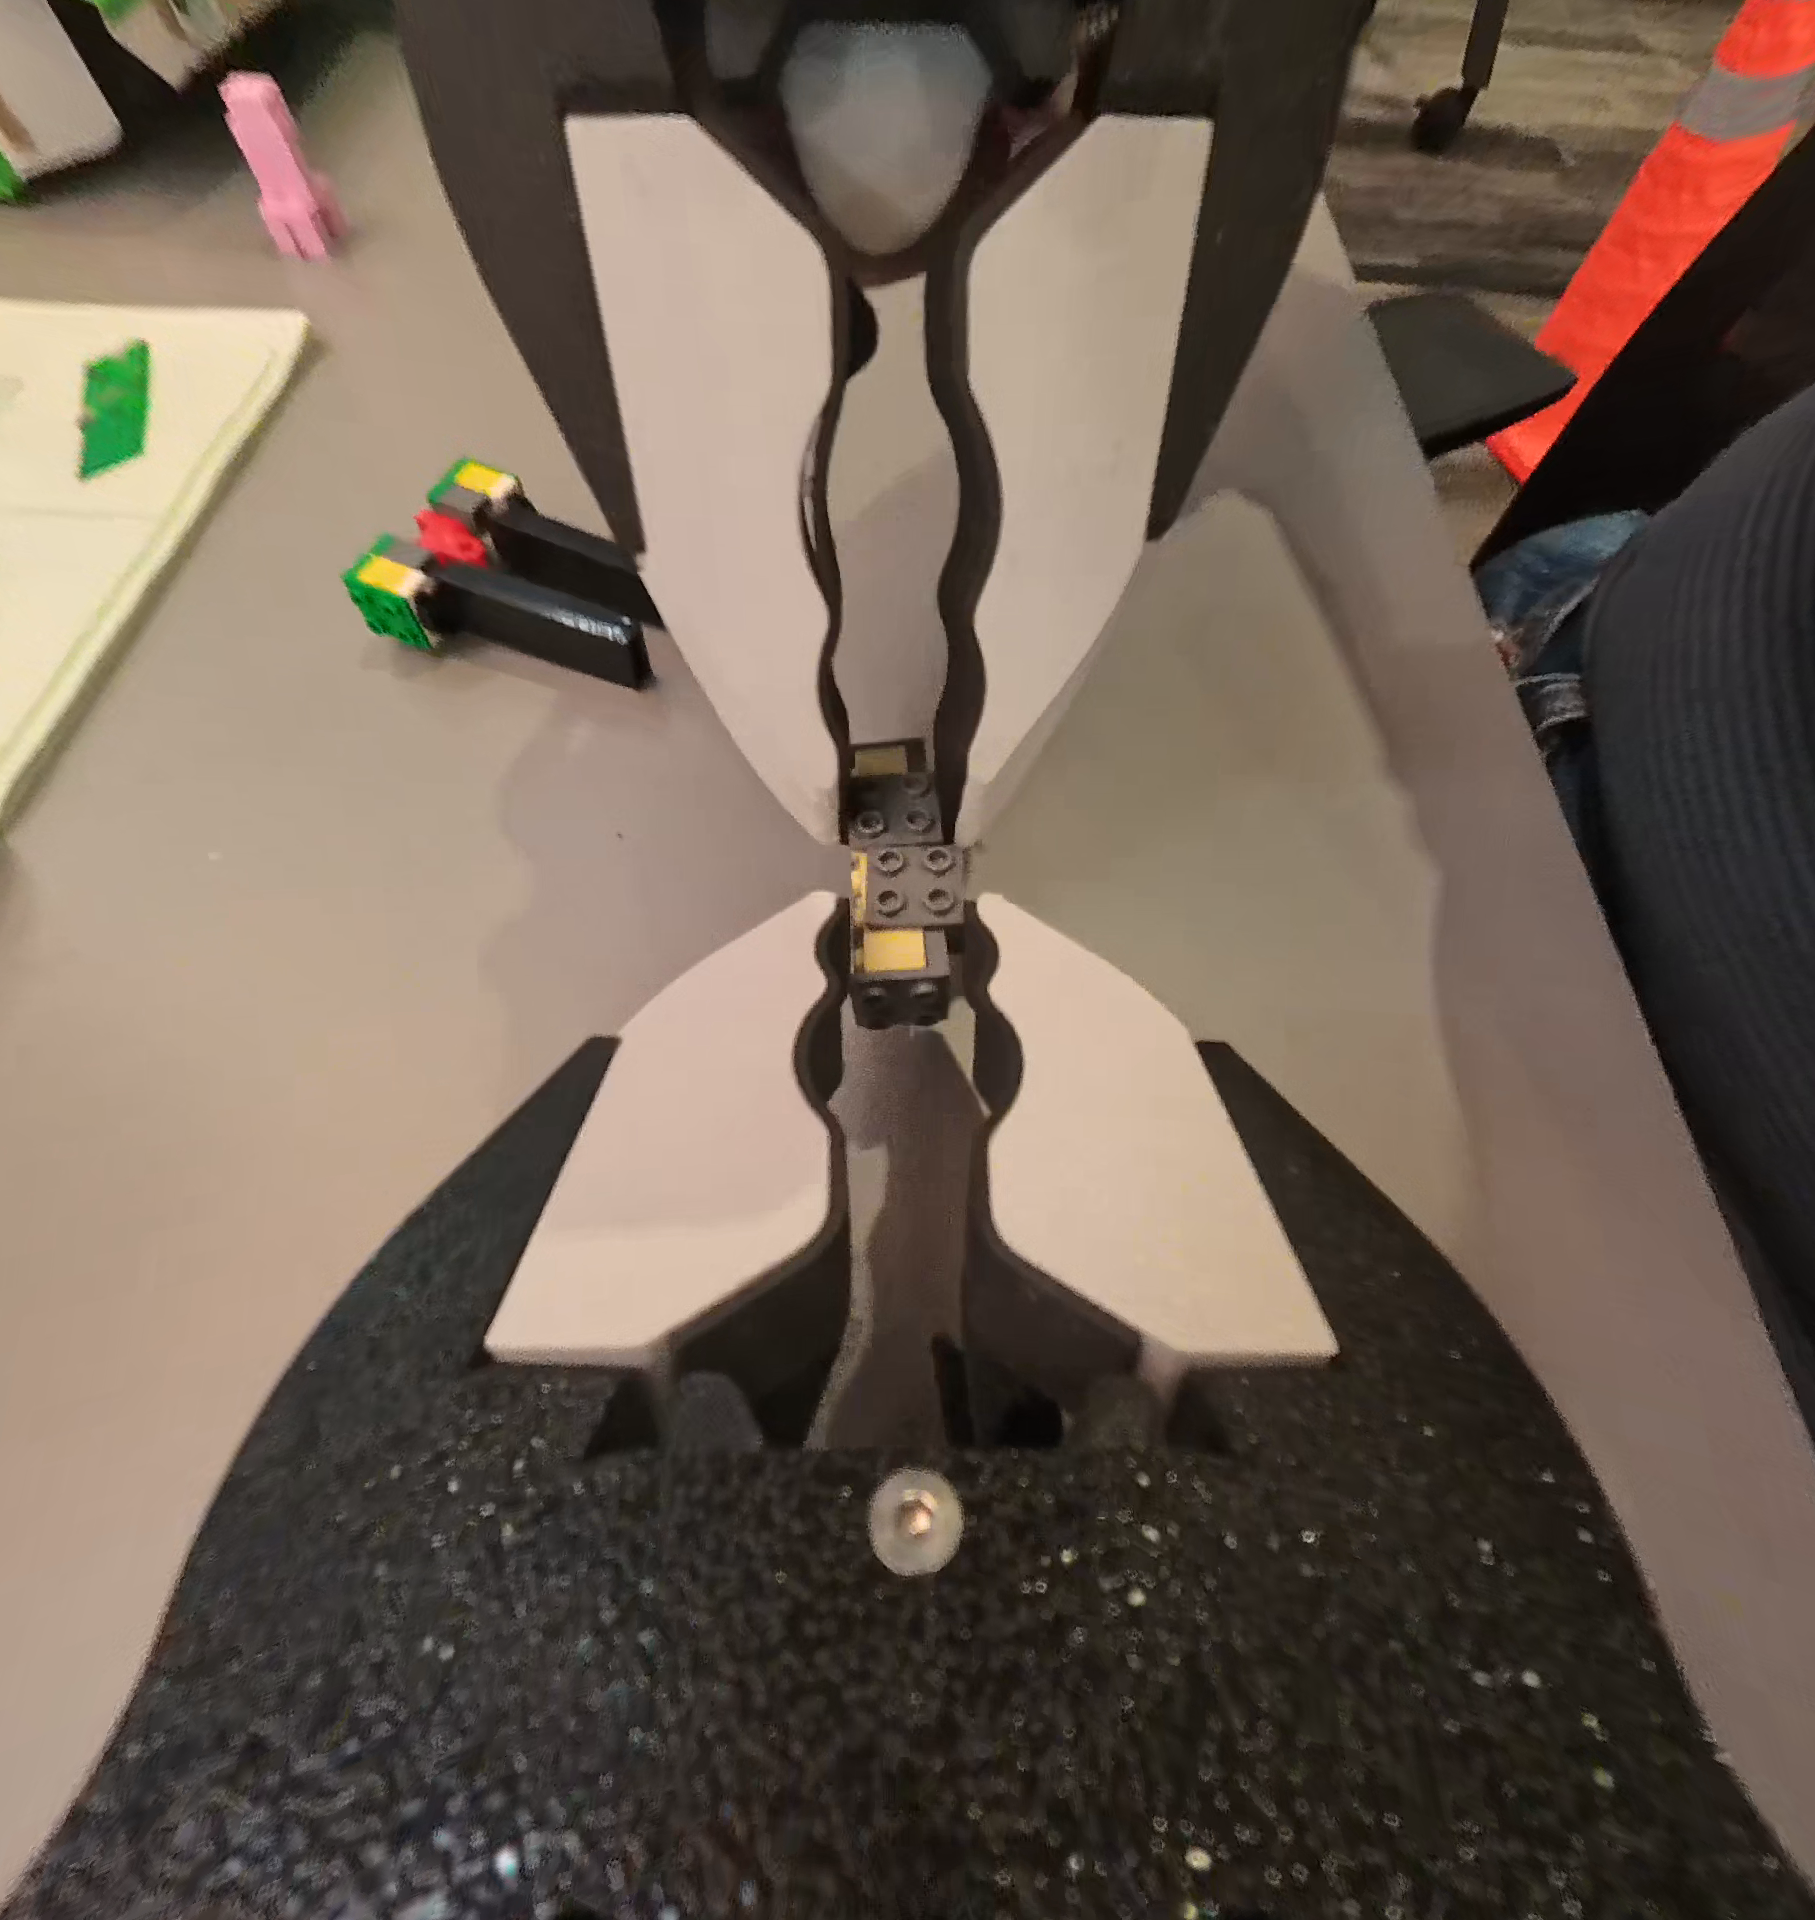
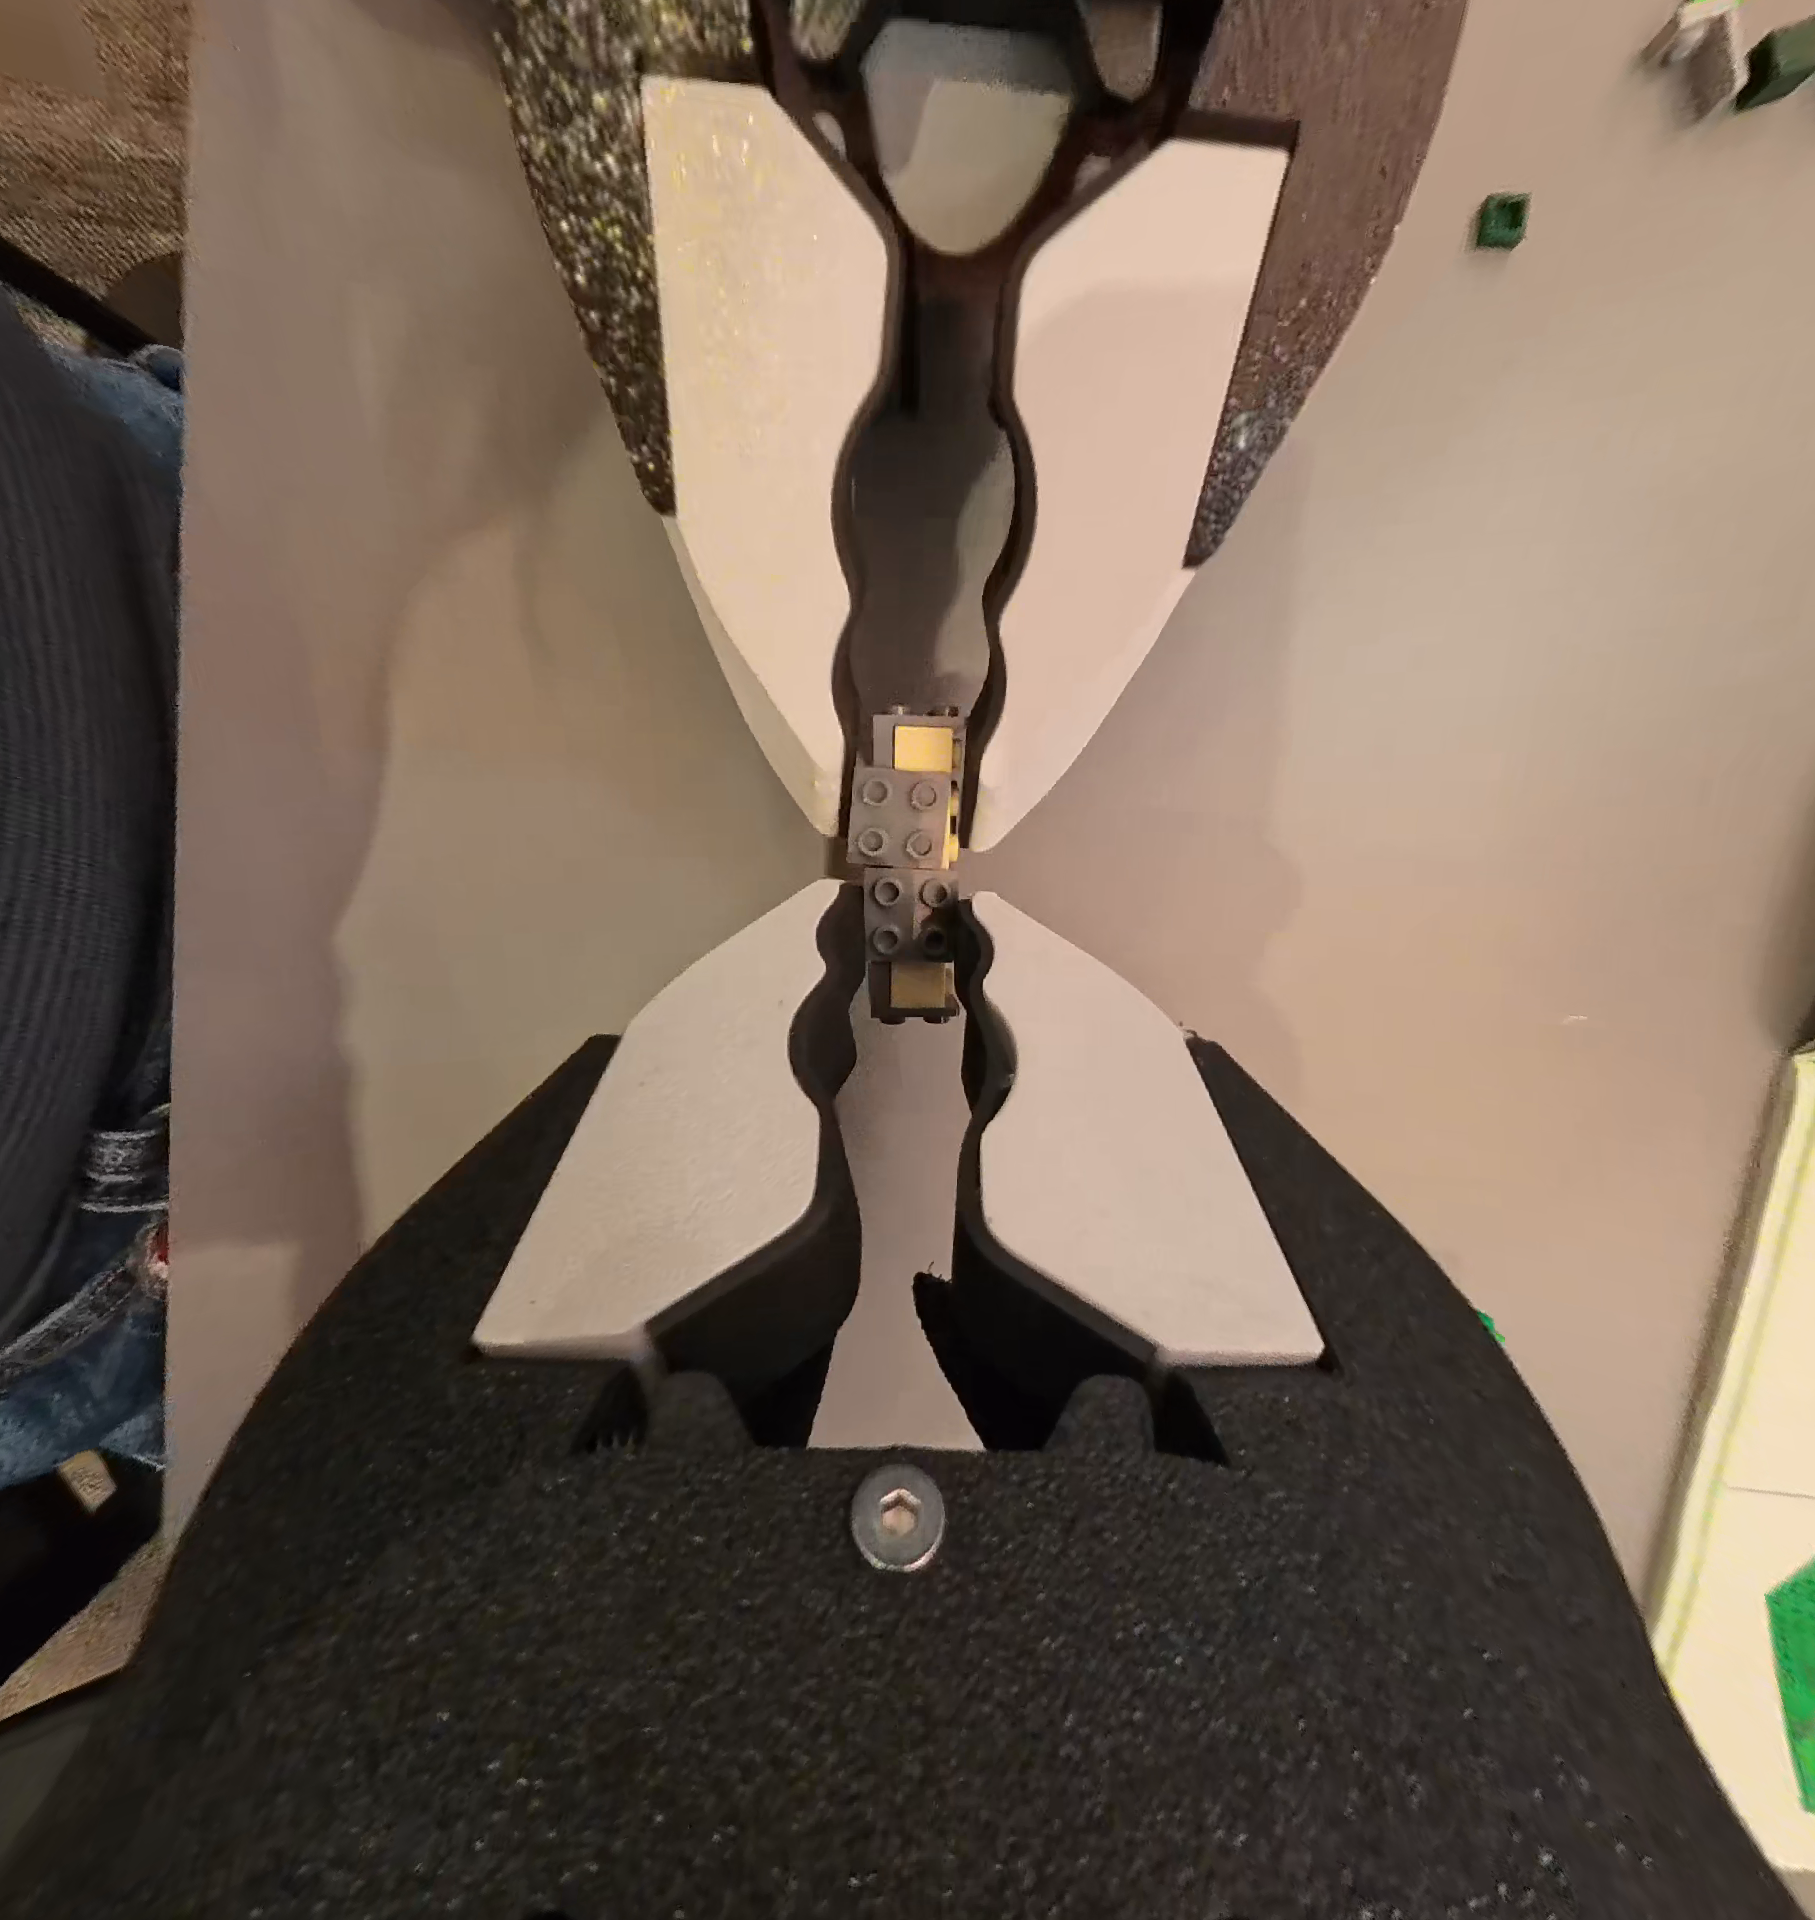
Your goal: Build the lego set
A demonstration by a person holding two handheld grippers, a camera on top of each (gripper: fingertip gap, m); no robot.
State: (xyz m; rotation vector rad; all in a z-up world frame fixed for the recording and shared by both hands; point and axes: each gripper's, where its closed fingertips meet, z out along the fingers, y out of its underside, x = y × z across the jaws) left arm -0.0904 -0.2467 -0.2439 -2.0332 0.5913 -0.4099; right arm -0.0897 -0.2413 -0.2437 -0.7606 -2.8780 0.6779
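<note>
My left gripper (image 1: 908, 935) is shut on a small dark grey brick piece with a tan tile (image 1: 918, 883). My right gripper (image 1: 895, 816) faces it from the far side, shut on a like grey and tan piece (image 1: 892, 805). The two pieces meet end to end above the grey table (image 1: 259, 935), a little offset sideways. In the right wrist view the right gripper (image 2: 905, 930) holds its piece (image 2: 908, 914) against the left gripper's (image 2: 908, 805) piece (image 2: 898, 821). A built piece of green, yellow, red and black bricks (image 1: 487, 571) lies on the table at the left.
An open instruction booklet (image 1: 103, 520) lies at the left; it also shows in the right wrist view (image 2: 1776, 1455). A pink figure (image 1: 285, 171) stands at the far left. A small green brick (image 2: 1502, 220) lies apart. A person's dark sleeve (image 1: 1734, 831) and an orange cone (image 1: 1692, 187) are at the right. Both grippers' tips are close together, under 4 cm apart.
</note>
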